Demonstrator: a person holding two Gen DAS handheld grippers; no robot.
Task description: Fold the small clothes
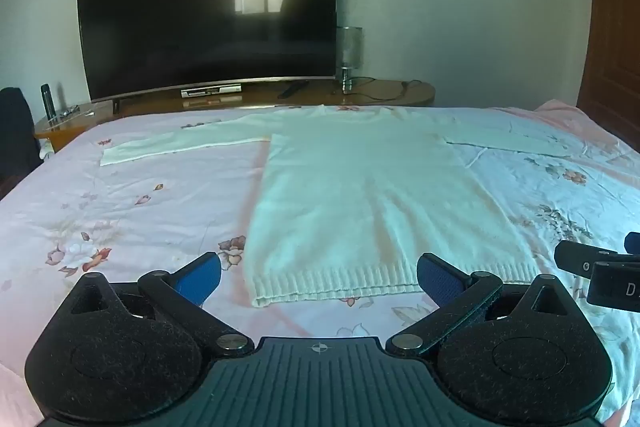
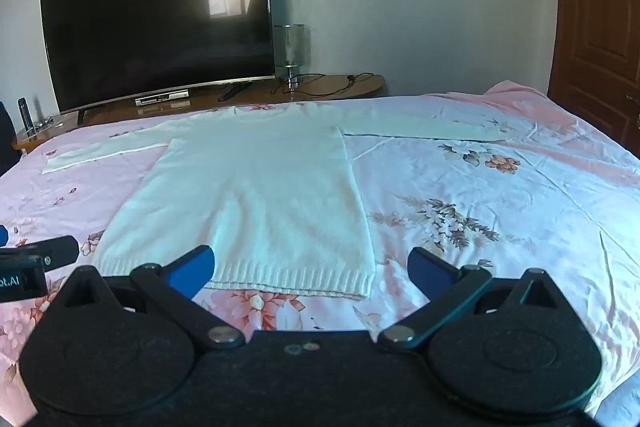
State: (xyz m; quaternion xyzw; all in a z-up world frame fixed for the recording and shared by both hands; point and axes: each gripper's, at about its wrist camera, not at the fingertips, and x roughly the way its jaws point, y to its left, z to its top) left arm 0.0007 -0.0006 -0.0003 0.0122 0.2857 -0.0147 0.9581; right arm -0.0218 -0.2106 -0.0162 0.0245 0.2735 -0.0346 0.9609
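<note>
A white knitted sweater (image 1: pixel 360 195) lies flat on the bed with both sleeves spread out sideways and its ribbed hem nearest me. My left gripper (image 1: pixel 319 273) hovers open just above the hem, its blue pads wide apart with nothing between them. In the right wrist view the same sweater (image 2: pixel 256 187) lies a little left of centre. My right gripper (image 2: pixel 311 265) is open over the hem's right corner, pads clear of the cloth. Part of the right gripper shows at the right edge of the left wrist view, and part of the left gripper at the left edge of the right wrist view.
The bed carries a pink and pale blue floral sheet (image 1: pixel 120 211). Behind it stands a low wooden cabinet (image 1: pixel 380 93) with a large dark television (image 1: pixel 208 23), a lamp (image 1: pixel 350 55), a remote and cables. A brown door (image 2: pixel 600 11) is at the far right.
</note>
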